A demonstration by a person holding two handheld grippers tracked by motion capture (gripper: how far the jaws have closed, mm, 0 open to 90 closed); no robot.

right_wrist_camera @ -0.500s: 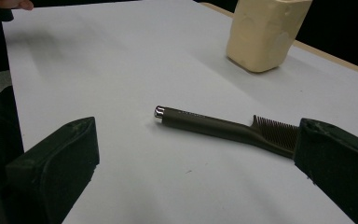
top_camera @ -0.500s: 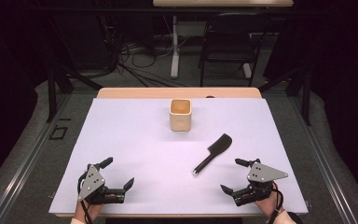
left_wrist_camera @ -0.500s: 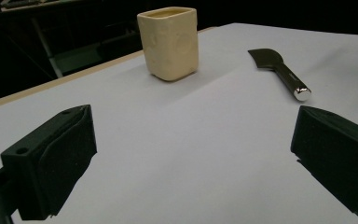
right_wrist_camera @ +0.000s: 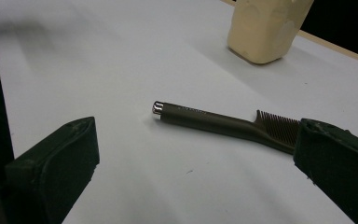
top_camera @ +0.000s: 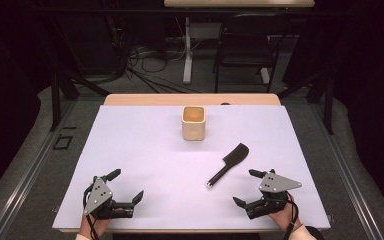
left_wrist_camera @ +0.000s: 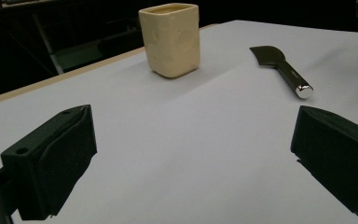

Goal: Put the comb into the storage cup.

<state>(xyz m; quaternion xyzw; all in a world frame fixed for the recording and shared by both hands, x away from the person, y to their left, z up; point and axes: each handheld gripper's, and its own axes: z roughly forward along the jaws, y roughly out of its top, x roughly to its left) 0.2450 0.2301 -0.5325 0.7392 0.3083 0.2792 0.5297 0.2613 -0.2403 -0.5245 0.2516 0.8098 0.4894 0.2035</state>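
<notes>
1. Right gripper (top_camera: 246,187) jaws spread wide, empty, near the table's front right.
2. Left gripper (top_camera: 126,185) likewise spread, empty.
3. Dark comb (top_camera: 228,164) flat on white table (top_camera: 140,145), just beyond right gripper, near the cream cup (top_camera: 193,122).

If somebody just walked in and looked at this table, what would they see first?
Probably the cream square cup standing upright near the far middle of the white table. Next the dark comb, lying flat to the right of the middle with its shiny handle tip toward the near edge. At the near corners, the left gripper and right gripper rest open, holding nothing.
</notes>
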